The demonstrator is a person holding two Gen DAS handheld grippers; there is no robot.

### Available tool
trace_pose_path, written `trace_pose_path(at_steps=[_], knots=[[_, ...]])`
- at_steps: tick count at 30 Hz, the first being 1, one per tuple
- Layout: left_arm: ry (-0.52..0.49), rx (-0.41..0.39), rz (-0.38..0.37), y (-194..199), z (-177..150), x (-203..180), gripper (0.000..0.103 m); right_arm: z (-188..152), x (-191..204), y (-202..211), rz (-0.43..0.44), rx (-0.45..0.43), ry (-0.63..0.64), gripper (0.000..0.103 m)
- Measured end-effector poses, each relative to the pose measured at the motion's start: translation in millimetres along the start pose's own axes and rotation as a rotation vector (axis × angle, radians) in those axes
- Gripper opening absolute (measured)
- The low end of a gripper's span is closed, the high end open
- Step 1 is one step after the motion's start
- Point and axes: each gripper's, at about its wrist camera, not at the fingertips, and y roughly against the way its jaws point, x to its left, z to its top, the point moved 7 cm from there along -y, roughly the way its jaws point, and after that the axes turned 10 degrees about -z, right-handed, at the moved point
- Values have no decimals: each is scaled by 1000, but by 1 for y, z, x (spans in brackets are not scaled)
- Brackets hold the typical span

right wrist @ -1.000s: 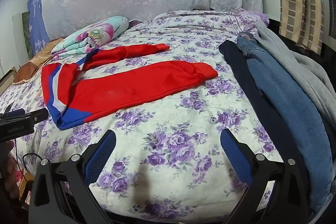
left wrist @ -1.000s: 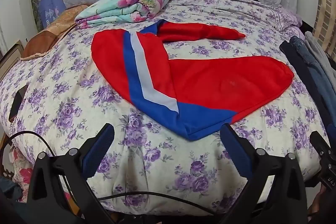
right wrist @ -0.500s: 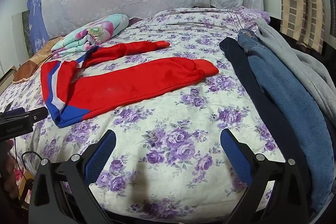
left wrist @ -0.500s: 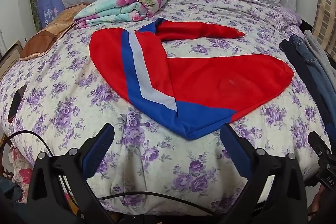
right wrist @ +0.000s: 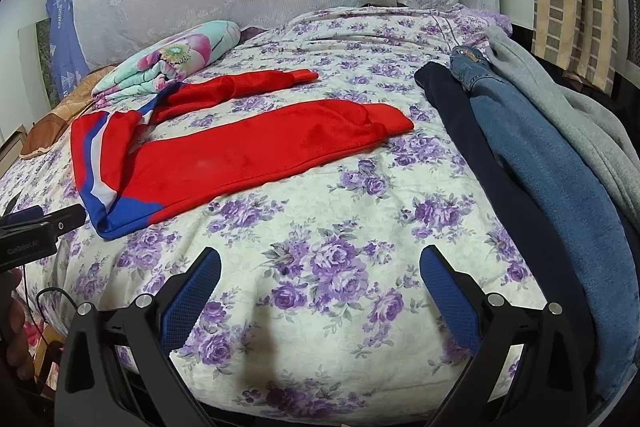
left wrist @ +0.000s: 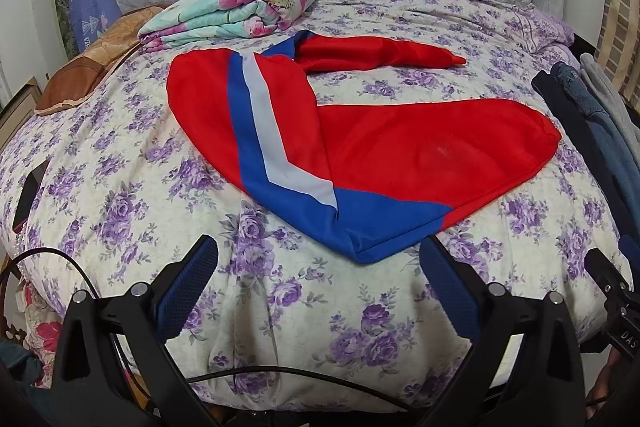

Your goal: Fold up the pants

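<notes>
I held my left gripper [left wrist: 318, 279] spread wide over the near edge of the bed [left wrist: 120, 187], its fingers apart and pinching nothing. The red pants [left wrist: 420, 155] lay flat on the floral cover, their blue waistband corner pointing at me just beyond my fingertips, one leg running right, the other twisted away toward the far side. My right gripper [right wrist: 320, 281] was equally spread, empty, above bare cover right of the pants [right wrist: 248, 151]. The stacked clothes [right wrist: 552, 187] lined the right edge; a folded quilt [left wrist: 236, 11] sat far left. Open cover lay between pants and stack.
</notes>
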Motion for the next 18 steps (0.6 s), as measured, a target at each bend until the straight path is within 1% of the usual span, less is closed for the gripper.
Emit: trace_pose_path(at_steps=[18], knots=[[-6,3,-1,-5,-3,-1,98,-1,-1,-2,-3,3,-6,100]])
